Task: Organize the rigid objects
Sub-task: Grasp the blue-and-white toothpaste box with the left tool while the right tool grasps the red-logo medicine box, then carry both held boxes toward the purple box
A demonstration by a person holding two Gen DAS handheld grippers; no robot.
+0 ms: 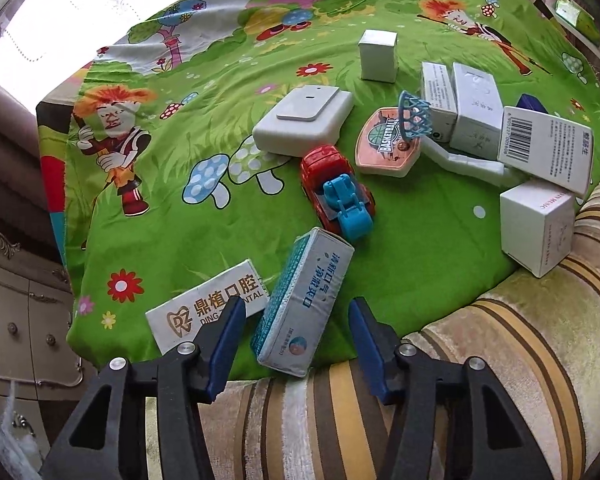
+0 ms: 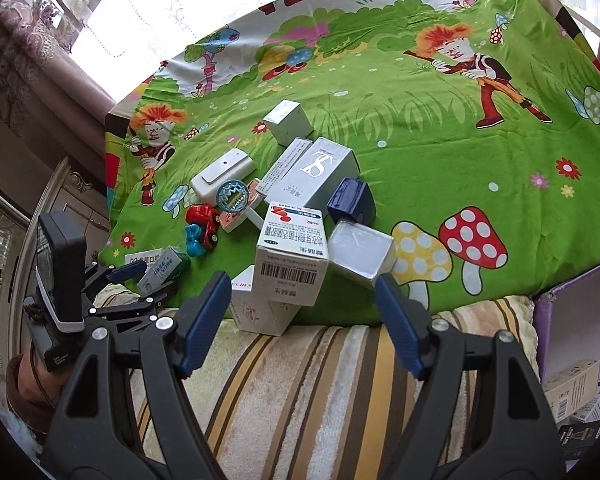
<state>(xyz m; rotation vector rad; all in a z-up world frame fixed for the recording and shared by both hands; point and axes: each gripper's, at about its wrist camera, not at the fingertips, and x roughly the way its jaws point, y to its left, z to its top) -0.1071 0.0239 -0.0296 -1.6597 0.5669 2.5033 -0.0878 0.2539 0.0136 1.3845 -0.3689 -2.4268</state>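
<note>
1. Left gripper [image 1: 296,312] hovers with blue pads spread either side of one teal-and-white oblong carton [image 1: 302,300] on the green cartoon-print cloth [image 1: 180,240], not touching it
2. One white dental-logo box [image 1: 204,304] lies just left of it
3. Right gripper [image 2: 302,292], also spread wide, faces one barcoded white carton [image 2: 290,258] and holds nothing
4. One red-and-blue toy car [image 1: 334,190], one basketball-hoop toy [image 1: 392,136], one white flat plastic device [image 1: 304,120] sit mid-cloth

We see a glossy plastic truck [image 1: 336,190], matt card boxes [image 1: 536,232], smooth printed cloth [image 1: 180,240], and a plush striped towel [image 2: 300,380].
</note>
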